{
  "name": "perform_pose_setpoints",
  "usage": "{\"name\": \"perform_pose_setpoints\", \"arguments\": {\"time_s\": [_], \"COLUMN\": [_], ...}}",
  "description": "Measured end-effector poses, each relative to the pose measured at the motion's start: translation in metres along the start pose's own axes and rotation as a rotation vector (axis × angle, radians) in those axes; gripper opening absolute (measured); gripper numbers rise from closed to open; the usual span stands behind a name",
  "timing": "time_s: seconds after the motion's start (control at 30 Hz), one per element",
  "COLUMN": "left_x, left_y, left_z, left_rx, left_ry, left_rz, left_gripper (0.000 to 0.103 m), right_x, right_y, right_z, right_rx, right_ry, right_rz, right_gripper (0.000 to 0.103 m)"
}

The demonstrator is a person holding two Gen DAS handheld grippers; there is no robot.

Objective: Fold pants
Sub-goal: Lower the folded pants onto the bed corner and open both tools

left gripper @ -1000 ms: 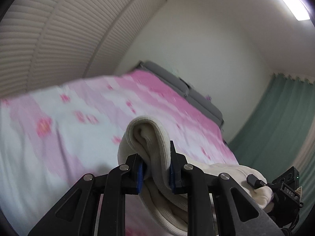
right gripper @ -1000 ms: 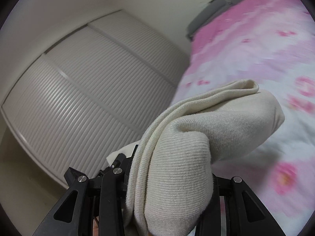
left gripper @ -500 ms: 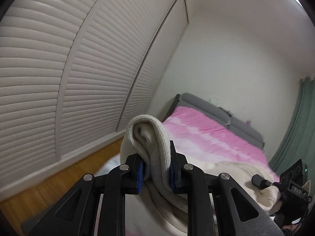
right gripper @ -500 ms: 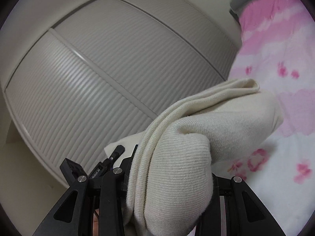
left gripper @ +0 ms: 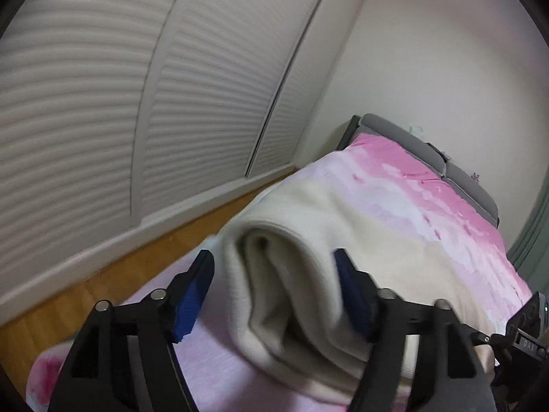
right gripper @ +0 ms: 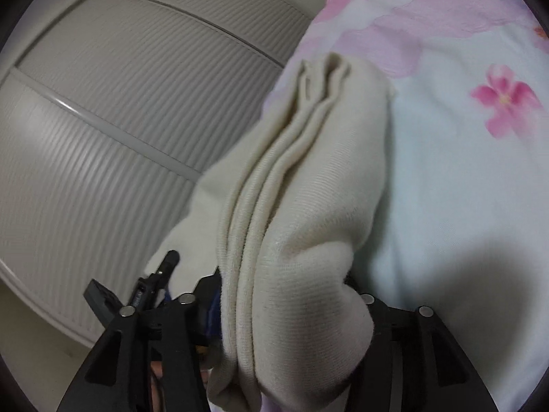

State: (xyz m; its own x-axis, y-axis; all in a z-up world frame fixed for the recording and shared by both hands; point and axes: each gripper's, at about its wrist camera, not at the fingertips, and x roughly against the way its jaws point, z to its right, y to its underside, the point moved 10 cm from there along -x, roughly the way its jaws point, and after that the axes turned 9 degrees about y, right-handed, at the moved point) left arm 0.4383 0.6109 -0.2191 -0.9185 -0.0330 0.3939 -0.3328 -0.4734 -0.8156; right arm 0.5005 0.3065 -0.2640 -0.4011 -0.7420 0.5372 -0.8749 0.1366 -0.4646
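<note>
The cream pants (left gripper: pixel 308 274) lie bunched on the pink flowered bedspread (left gripper: pixel 429 185), near its edge by the wooden floor (left gripper: pixel 120 267). The left gripper (left gripper: pixel 274 295) is opening, pads clear of the cloth between them. The right gripper (right gripper: pixel 284 309) is opening too, a thick fold between its jaws; contact is hidden. Louvred wardrobe doors (left gripper: pixel 137 103) stand beyond the floor; a grey headboard (left gripper: pixel 411 144) closes the bed's far end.

A white louvered wardrobe (left gripper: pixel 154 103) fills the upper left of the frame, a strip of wooden floor (left gripper: pixel 113 274) runs below it, and a pink flowered bedsheet (left gripper: pixel 429 199) with a grey headboard (left gripper: pixel 429 151) lies at the right.
</note>
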Motion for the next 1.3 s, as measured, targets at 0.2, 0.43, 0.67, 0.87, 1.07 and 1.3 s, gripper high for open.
{"name": "perform_pose_setpoints", "arguments": {"time_s": [0.2, 0.43, 0.67, 0.87, 1.07, 1.3], "left_x": [0.009, 0.035, 0.084, 0.07, 0.032, 0.018], "left_y": [0.014, 0.019, 0.003, -0.017, -0.018, 0.014], "left_z": [-0.02, -0.008, 0.042, 0.097, 0.077, 0.042], "left_rx": [0.028, -0.021, -0.218, -0.332, -0.341, -0.361], "left_ry": [-0.062, -0.117, -0.164, -0.036, -0.095, -0.189], "left_rz": [-0.015, 0.004, 0.07, 0.069, -0.023, -0.103], "left_gripper": [0.088, 0.089, 0.09, 0.098, 0.098, 0.098], "right_x": [0.006, 0.02, 0.086, 0.056, 0.024, 0.01], "right_y": [0.009, 0.015, -0.002, -0.018, -0.015, 0.0], "right_z": [0.006, 0.004, -0.026, -0.085, -0.074, -0.034], "right_rx": [0.059, 0.058, 0.234, 0.472, 0.53, 0.493], "right_ry": [0.111, 0.219, 0.412, 0.466, 0.594, 0.647], "right_rz": [0.02, 0.03, 0.245, 0.271, 0.193, 0.107], "right_gripper": [0.055, 0.064, 0.086, 0.086, 0.086, 0.086]}}
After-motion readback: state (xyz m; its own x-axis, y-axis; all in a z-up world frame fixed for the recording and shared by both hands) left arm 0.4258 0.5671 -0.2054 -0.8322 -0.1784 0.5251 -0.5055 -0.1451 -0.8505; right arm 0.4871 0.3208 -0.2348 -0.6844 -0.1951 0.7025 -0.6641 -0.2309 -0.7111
